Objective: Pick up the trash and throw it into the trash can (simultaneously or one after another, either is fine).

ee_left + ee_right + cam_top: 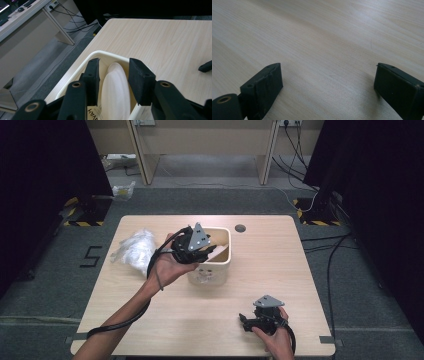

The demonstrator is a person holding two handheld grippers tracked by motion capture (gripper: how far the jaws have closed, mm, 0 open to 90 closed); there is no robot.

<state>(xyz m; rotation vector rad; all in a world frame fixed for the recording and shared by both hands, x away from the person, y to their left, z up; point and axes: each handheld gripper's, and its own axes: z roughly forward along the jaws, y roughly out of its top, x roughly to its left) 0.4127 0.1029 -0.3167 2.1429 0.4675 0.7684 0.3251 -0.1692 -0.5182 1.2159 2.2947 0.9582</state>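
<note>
White plate (115,95) stands on edge in the bin (100,53), between the left tool's (113,75) parted jaws. Closing on it looks next. Right tool (265,317) rests wide open, empty, near right on the tabletop (270,265).

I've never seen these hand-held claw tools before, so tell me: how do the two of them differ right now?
The left gripper hangs over the cream bin, its jaws either side of a white plate standing on edge inside; the right gripper sits low at the near edge of the table, jaws wide apart with bare wood between them. Both are black, hand-held, and topped by a grey plate.

Soft overhead light, dark edges
</note>
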